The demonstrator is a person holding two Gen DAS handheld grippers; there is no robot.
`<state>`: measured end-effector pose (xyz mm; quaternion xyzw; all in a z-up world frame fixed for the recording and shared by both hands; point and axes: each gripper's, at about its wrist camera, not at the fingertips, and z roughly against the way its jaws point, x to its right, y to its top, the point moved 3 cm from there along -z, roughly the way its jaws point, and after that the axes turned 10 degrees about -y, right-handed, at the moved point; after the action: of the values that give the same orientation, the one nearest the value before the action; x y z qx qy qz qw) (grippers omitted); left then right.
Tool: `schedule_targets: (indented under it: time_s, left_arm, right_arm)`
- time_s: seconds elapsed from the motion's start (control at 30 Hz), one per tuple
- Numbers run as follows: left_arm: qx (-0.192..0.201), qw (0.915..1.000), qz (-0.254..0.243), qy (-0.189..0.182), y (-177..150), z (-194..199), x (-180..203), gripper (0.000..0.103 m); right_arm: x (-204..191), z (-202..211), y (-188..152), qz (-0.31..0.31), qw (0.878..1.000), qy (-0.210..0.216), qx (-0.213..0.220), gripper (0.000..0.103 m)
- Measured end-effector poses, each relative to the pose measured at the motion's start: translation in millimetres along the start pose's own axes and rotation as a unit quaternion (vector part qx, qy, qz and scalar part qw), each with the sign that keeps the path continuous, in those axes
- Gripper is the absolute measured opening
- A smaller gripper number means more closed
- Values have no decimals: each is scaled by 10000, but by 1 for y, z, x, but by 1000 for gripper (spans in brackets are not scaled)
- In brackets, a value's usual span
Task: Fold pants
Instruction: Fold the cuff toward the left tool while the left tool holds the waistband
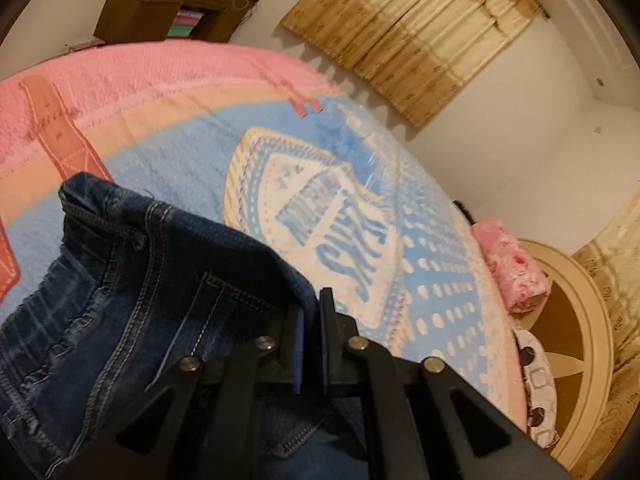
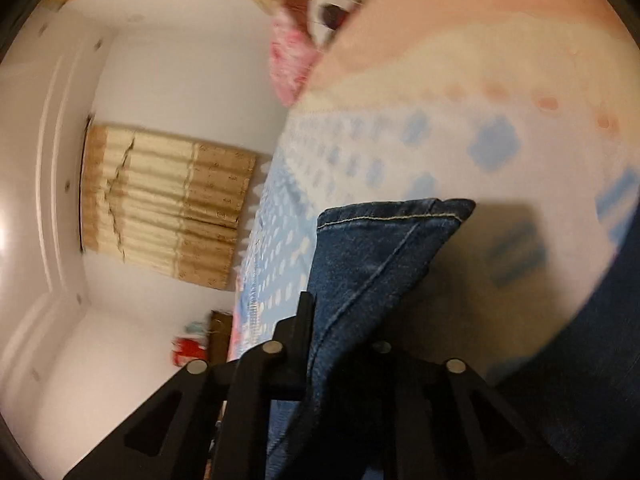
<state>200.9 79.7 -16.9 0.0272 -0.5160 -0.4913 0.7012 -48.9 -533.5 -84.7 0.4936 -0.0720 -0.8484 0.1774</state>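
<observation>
Spreading beyond both sets of fingers, a bed (image 1: 168, 128) is seen, covered by a fleecy blanket banded in pink, peach and pale blue, with a printed crest in the middle. Past the far edge of the bed, a beige curtain (image 1: 412, 36) is hung on a white wall, and a brown shelf unit (image 1: 168, 4) is stood in the corner. A rolled pink towel (image 1: 510, 270) is laid beyond and to the right of the left gripper's fingers, at the bed's edge.

Dark blue denim pants (image 1: 132, 280) are held up above the blanket, not laid flat on it. In the left wrist view, the waistband end, with belt loops and pocket stitching, is bunched ahead of and to the left of the fingers. The left gripper (image 1: 310, 312) is closed, with a fold of denim pinched between its fingers.

In the right wrist view, which is blurred, a hemmed leg end (image 2: 384, 240) is seen rising just ahead of the fingers. The right gripper (image 2: 340, 328) appears to be clamped on that leg; one finger is hidden behind the cloth.

The task is judged to be in an early or middle stage: both ends are gripped and lifted, but no finished fold is shown, and laying down and smoothing are still to be done.
</observation>
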Motion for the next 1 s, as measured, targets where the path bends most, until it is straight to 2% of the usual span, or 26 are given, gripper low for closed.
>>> schedule_targets:
  time_s: [0.17, 0.33, 0.47, 0.6, 0.73, 0.9, 0.93, 1.0]
  left_arm:
    - [166, 9994, 3, -314, 6, 31, 13, 6]
    - [331, 9975, -25, -626, 10, 71, 27, 6]
    - [442, 9951, -127, -871, 3, 116, 32, 6]
    - [389, 9935, -340, -1012, -27, 162, 26, 6]
    - [193, 9933, -685, -914, -73, 190, 14, 6]
    - [-147, 9936, -1063, -343, -132, 198, -15, 6]
    - [-264, 9937, -1087, -98, -144, 193, -26, 6]
    - [-535, 9940, -940, 152, -162, 182, -47, 6]
  right_arm:
    - [-56, 29, 26, 708, 9964, 124, 444, 9]
    - [-109, 73, 54, 1103, 9898, 448, 788, 8]
    - [-126, 112, 58, 1340, 9842, 714, 915, 8]
    - [-90, 136, 47, 1342, 9856, 632, 810, 8]
    - [-10, 140, 23, 1058, 9921, 380, 549, 8]
    - [78, 125, -18, 823, 9960, -179, 300, 9]
    - [90, 121, -25, 848, 9956, -295, 285, 9]
    - [106, 118, -35, 817, 9955, -321, 354, 12]
